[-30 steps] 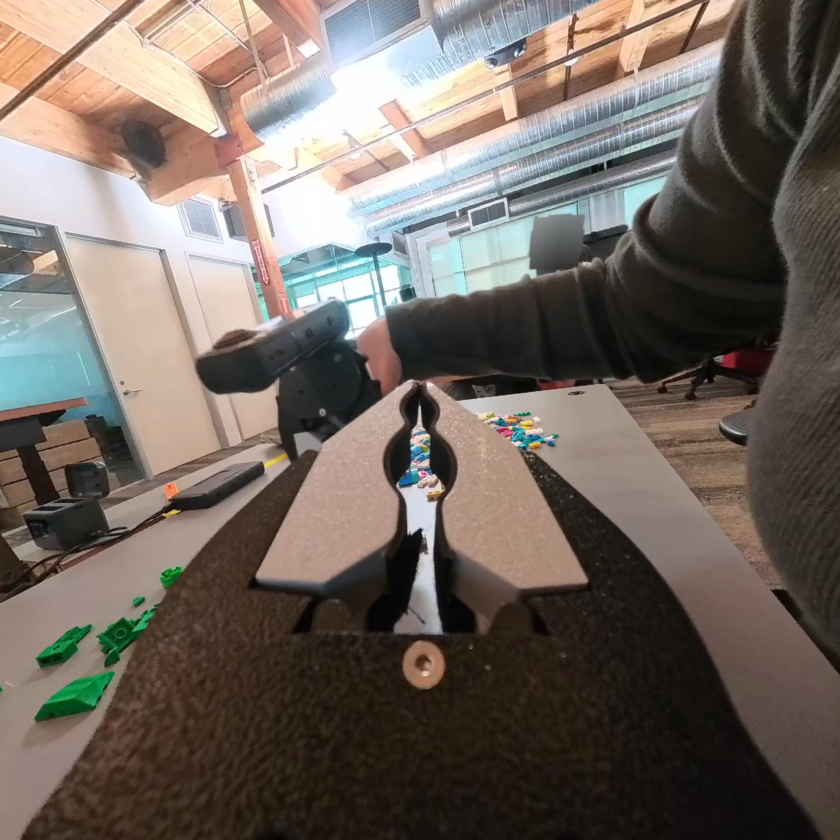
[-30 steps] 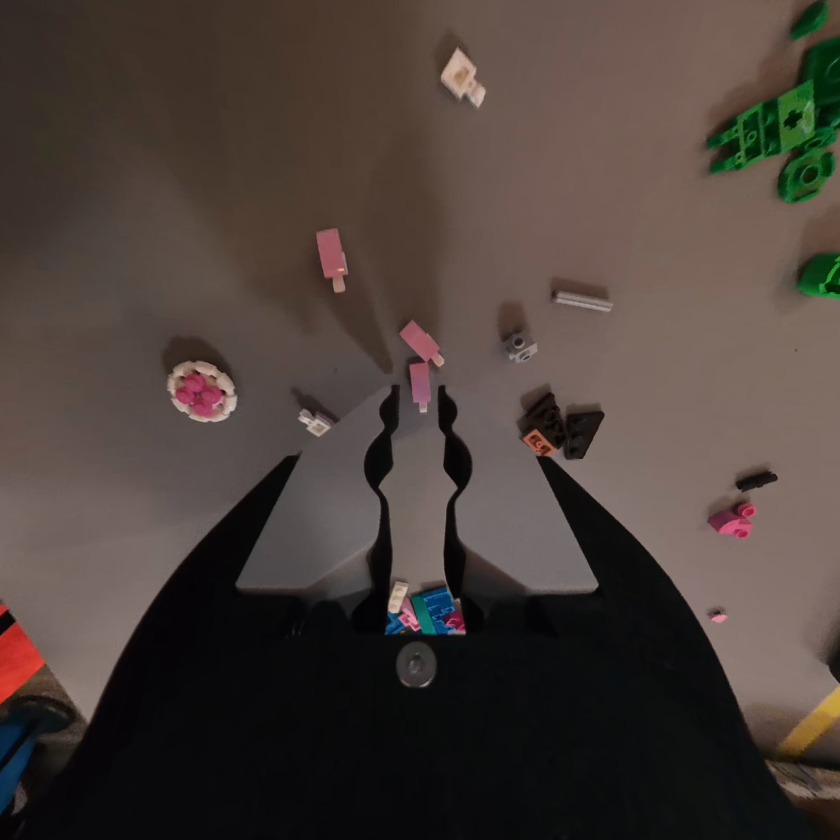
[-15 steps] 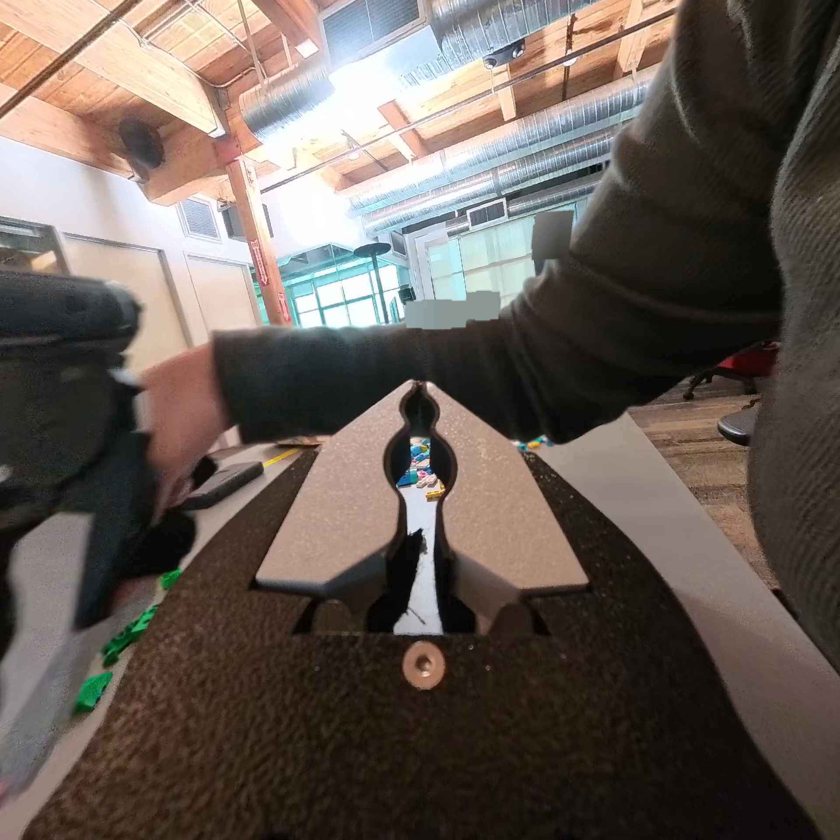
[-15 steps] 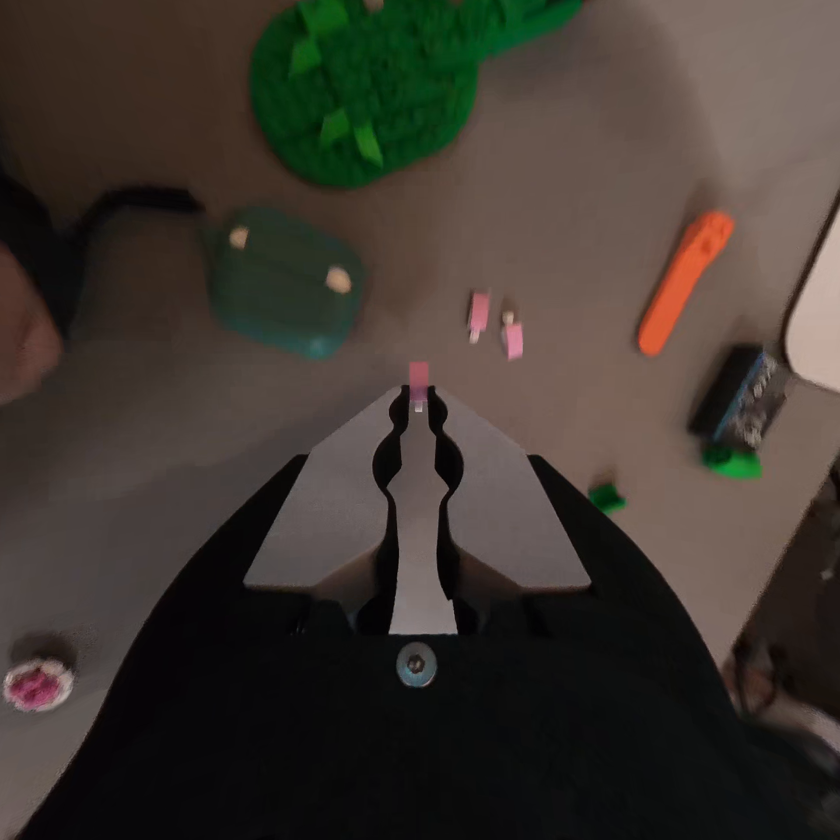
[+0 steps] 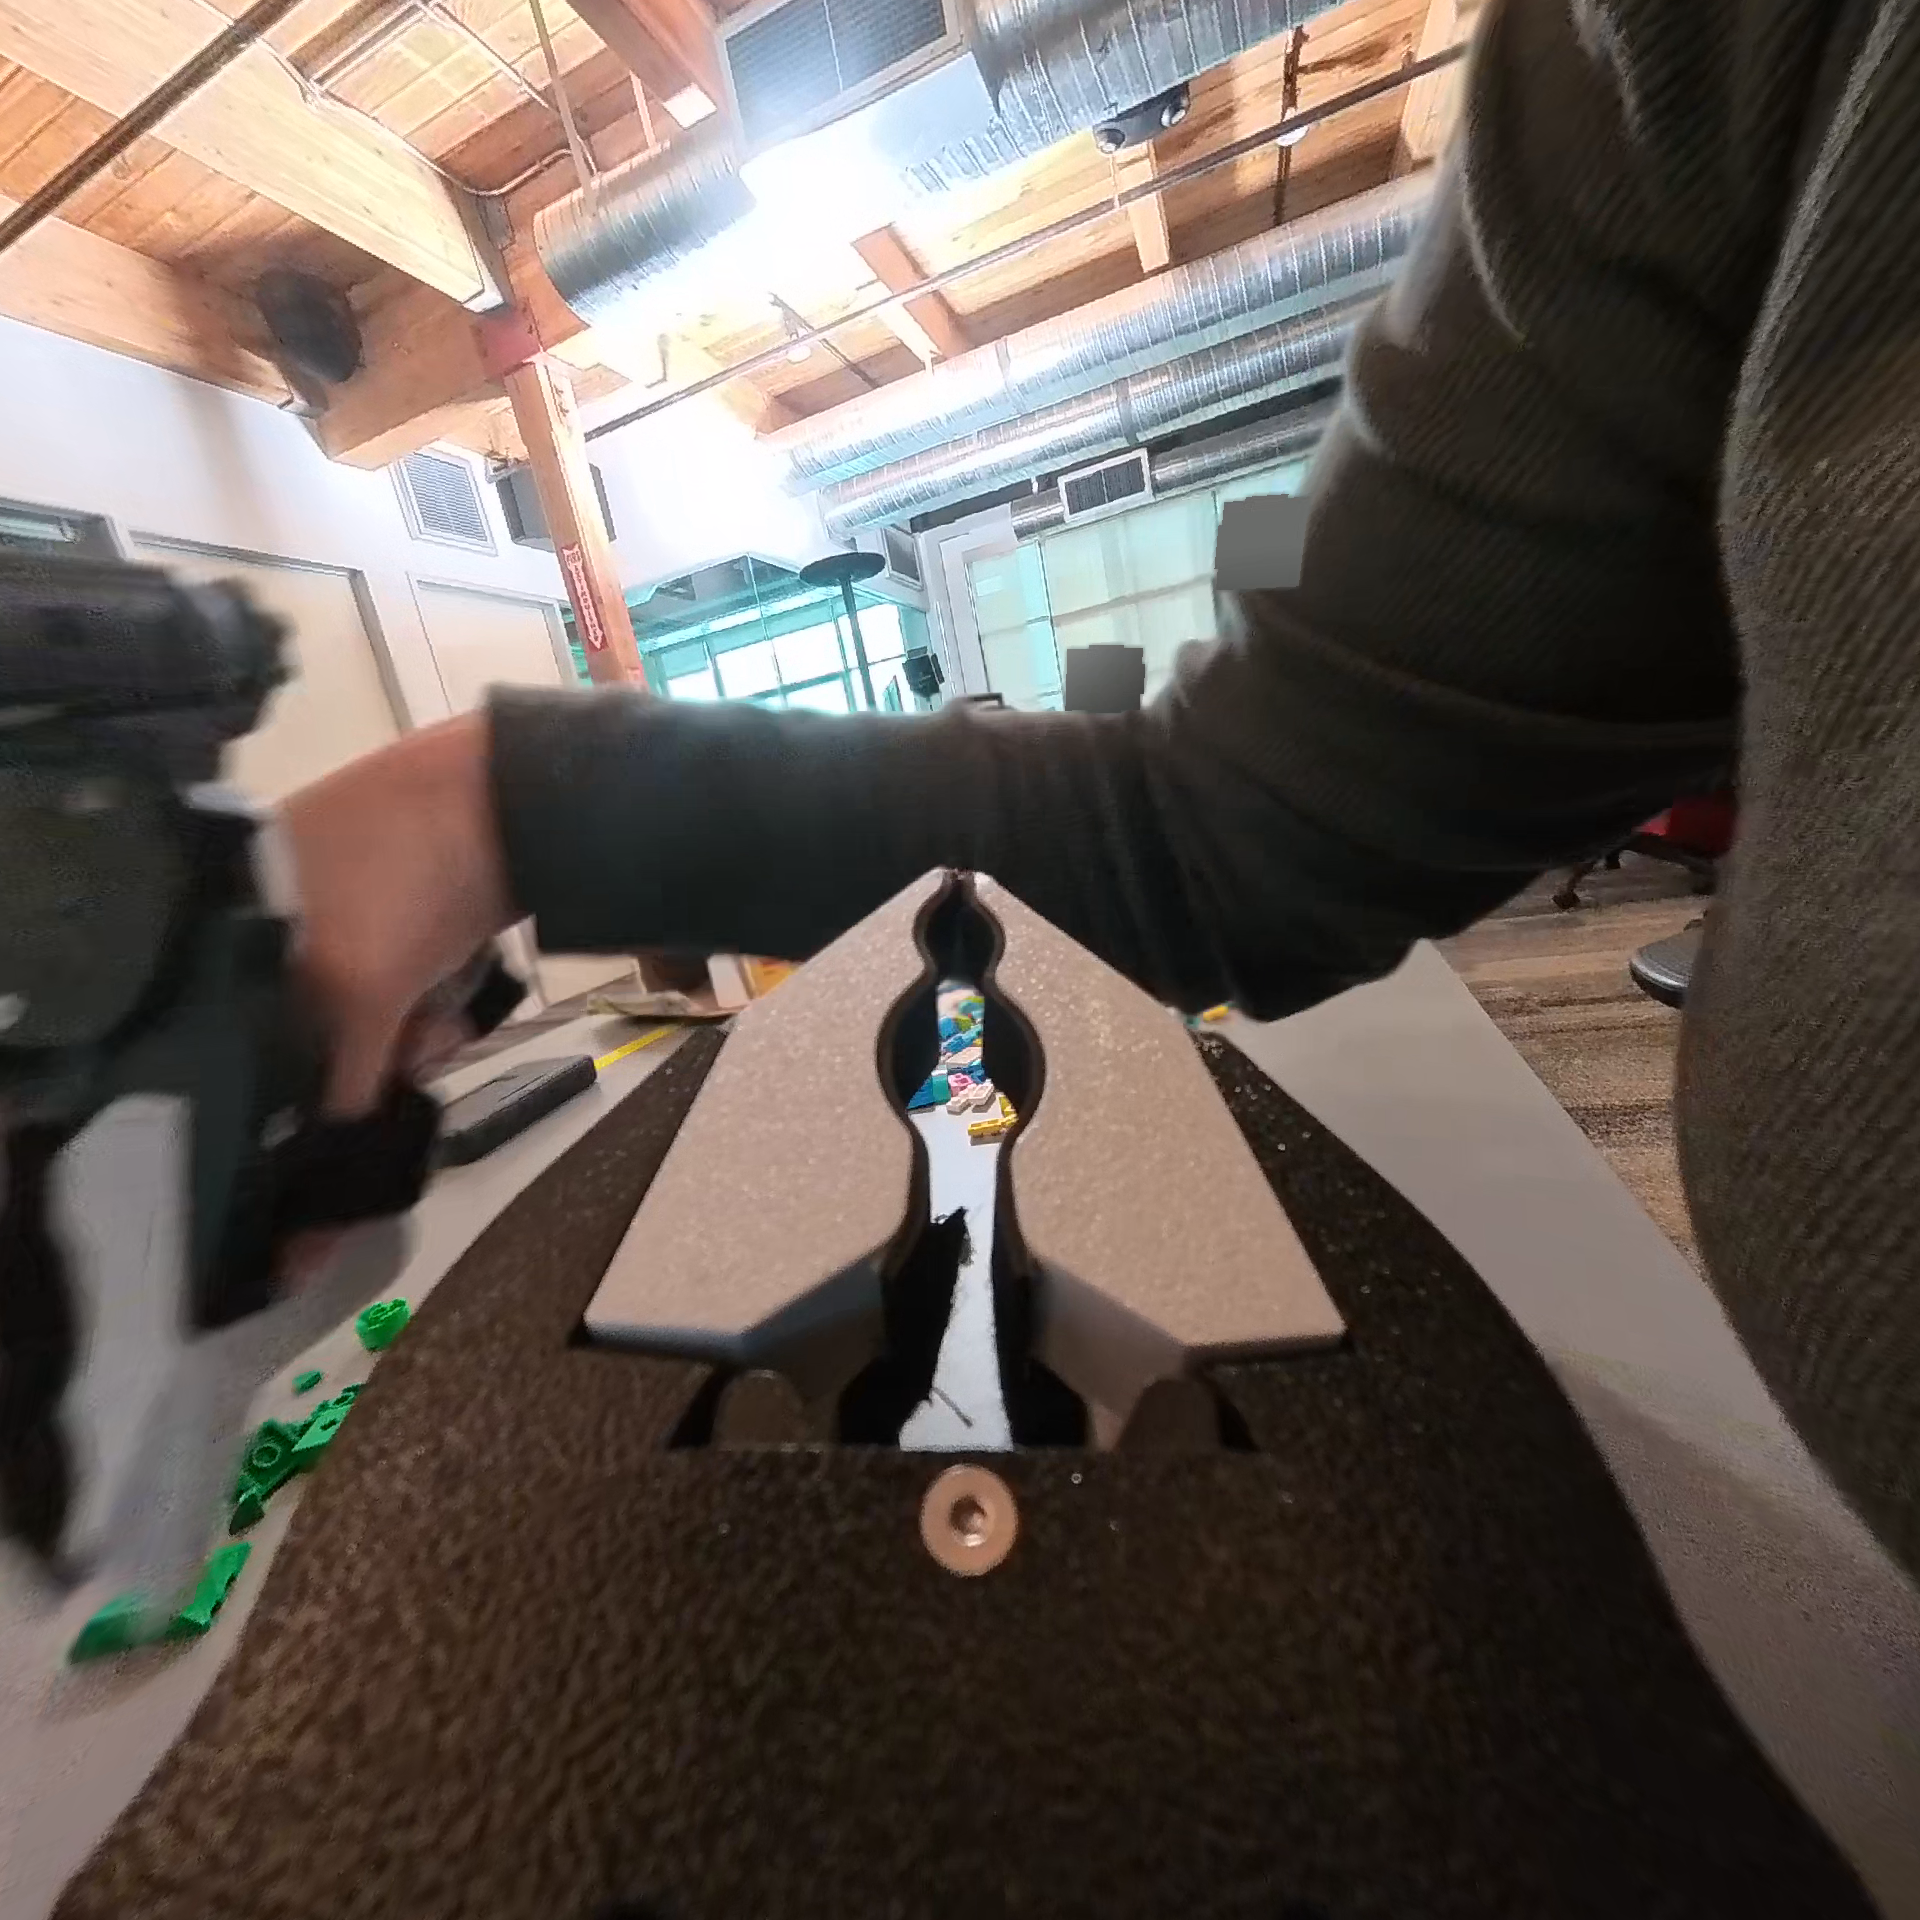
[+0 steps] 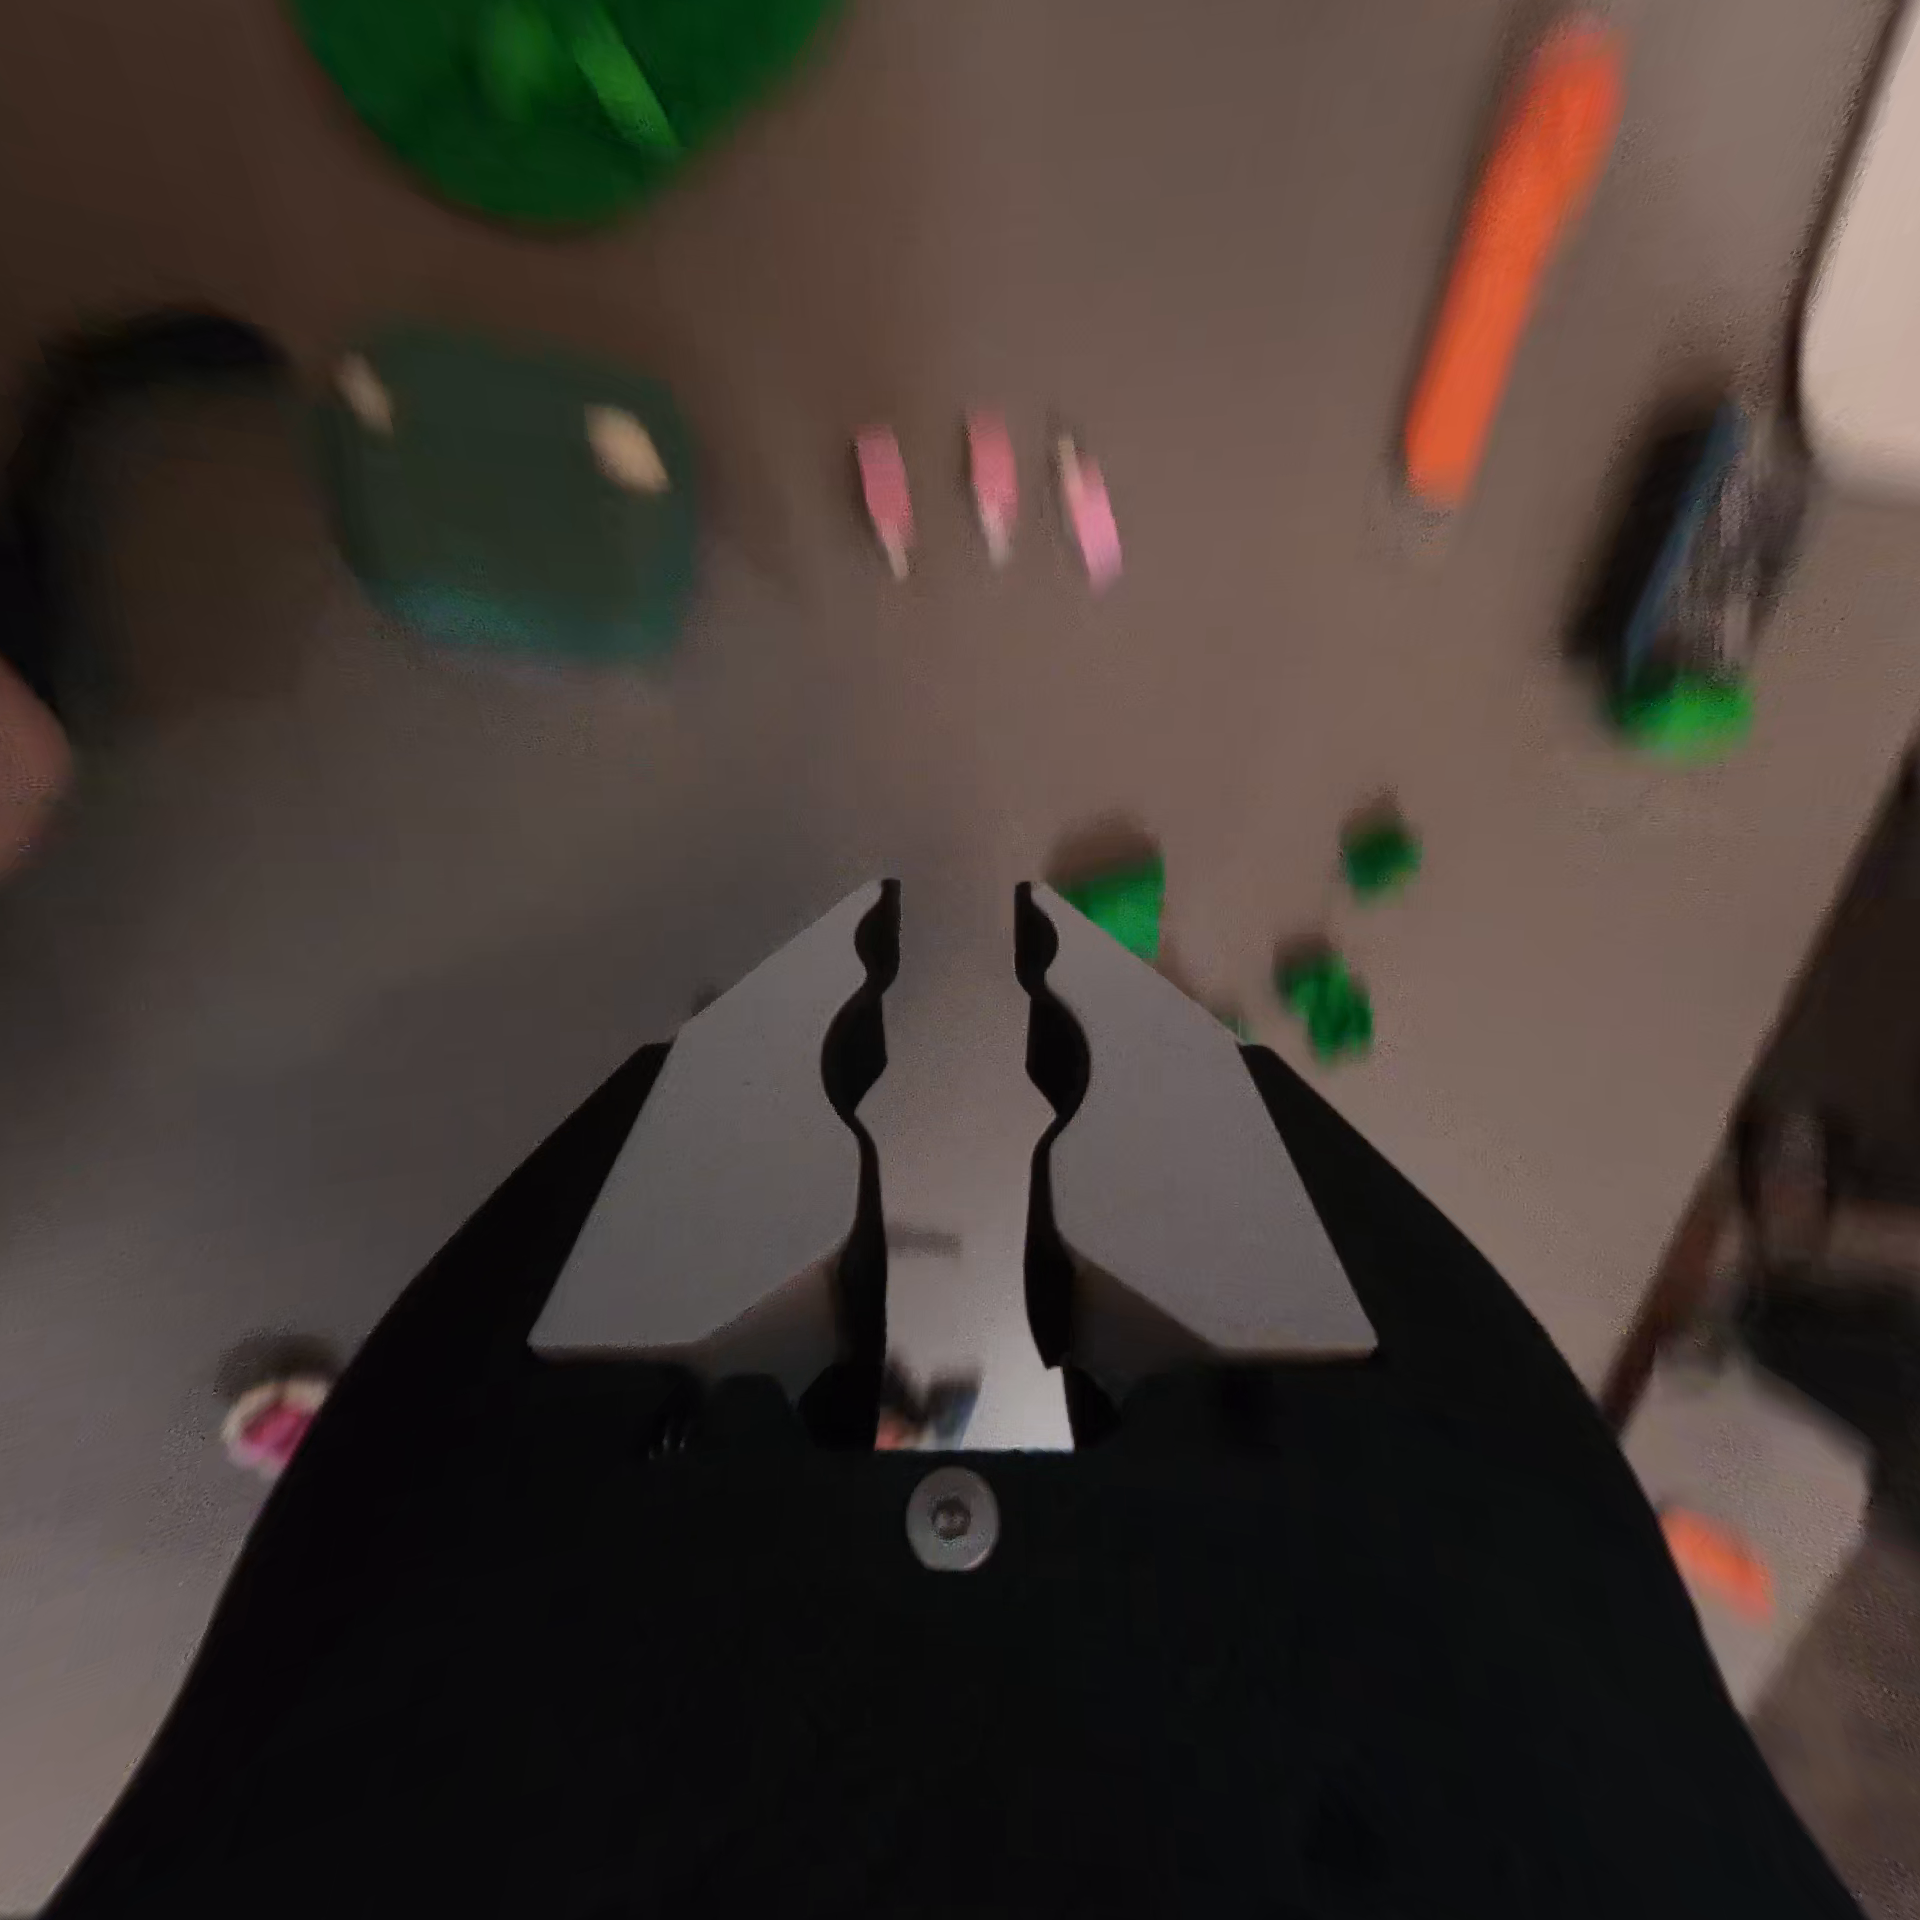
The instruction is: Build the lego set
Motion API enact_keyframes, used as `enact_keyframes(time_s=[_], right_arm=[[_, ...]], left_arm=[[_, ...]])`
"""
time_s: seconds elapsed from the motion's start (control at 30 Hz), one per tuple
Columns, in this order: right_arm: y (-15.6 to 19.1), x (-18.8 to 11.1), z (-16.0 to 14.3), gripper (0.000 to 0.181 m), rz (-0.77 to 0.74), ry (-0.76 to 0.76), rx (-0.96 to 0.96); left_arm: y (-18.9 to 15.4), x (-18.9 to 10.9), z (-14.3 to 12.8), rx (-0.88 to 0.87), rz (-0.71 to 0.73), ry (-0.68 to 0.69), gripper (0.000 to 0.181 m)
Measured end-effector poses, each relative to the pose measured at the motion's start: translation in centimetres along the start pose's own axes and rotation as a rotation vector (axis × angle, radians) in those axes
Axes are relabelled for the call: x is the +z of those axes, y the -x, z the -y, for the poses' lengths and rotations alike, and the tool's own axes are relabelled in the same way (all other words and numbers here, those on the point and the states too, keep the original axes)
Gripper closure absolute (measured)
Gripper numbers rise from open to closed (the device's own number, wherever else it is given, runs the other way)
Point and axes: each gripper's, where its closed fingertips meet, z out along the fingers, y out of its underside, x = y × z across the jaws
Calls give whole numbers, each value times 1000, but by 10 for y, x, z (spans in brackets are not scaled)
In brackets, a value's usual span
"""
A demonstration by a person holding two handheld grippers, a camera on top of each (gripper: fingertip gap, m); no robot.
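Note:
My right gripper [image 6: 956,894] is open and empty above the grey table; the view is blurred by motion. Three small pink pieces [image 6: 992,499] lie in a row ahead of it, with a green lego build [image 6: 551,104] farther off. My left gripper [image 5: 958,881] is shut and empty, resting low over the table and pointing at a pile of coloured bricks [image 5: 961,1070]. The right gripper [image 5: 135,935] also shows blurred at the left of the left wrist view, held by a hand [image 5: 395,883].
A teal case [image 6: 520,520], an orange tool [image 6: 1507,260] and a dark block on a green piece [image 6: 1683,623] lie around the pink pieces. Loose green pieces [image 6: 1320,997] lie right of my right fingers, and others [image 5: 281,1455] lie by my left gripper. A grey-sleeved arm [image 5: 1039,810] crosses overhead. Spacing between my two grippers at the tips: around 20 cm. My right gripper is the nearer one to the teal case [image 6: 520,520]: about 9 cm, against 20 cm.
My right gripper closed on a pink piece, carried it across the table to the two other pink pieces, opened and let it go, then drew back. The left gripper has not moved.

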Motion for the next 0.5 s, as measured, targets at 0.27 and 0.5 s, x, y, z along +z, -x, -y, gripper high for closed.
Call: enact_keyframes(time_s=[0.27, 0.5], right_arm=[[66, -12, -121, 154, 82, 62, 434], [64, -4, -123, 176, -23, -53, 495]], left_arm=[[-1, 3, -2, -1, -5, 9, 181], [-2, 3, -3, -2, -11, 11, 181]])
